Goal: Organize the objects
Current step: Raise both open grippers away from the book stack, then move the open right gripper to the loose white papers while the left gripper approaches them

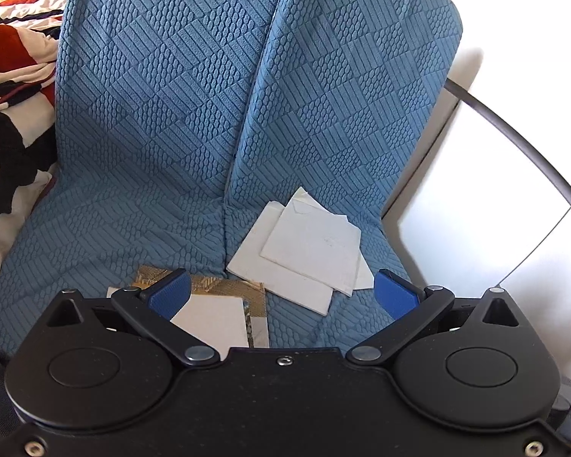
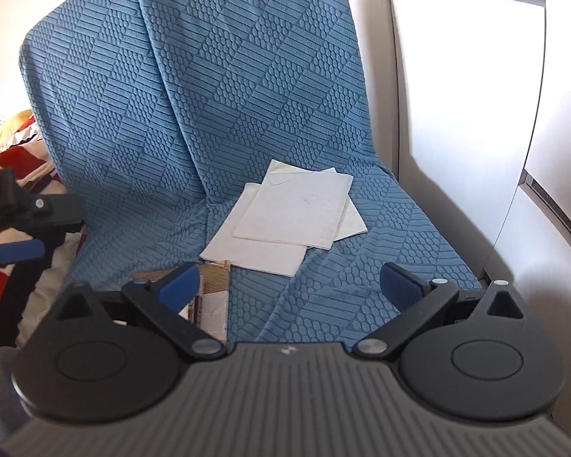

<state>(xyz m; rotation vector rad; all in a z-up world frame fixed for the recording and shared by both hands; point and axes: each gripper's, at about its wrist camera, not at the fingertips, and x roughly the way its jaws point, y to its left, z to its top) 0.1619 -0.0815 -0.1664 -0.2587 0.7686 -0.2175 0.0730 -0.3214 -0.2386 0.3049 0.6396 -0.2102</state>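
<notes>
both grippers, left gripper (image 1: 281,293) and right gripper (image 2: 291,285), are hovering with jaws apart, gripping nothing; white papers (image 1: 308,243) and gold-patterned card (image 1: 224,293) are lying untidily near the sofa seat's (image 1: 95,236) front edge, sorting seemingly barely started.

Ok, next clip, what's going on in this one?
A person holds two claws over a sofa draped in a blue textured cover. Both the left claw and the right claw are open and hold nothing. A loose pile of white papers lies overlapping on the seat, with a gold-patterned booklet closer to the claws. Nothing has been picked up; the sorting looks not yet begun.
</notes>
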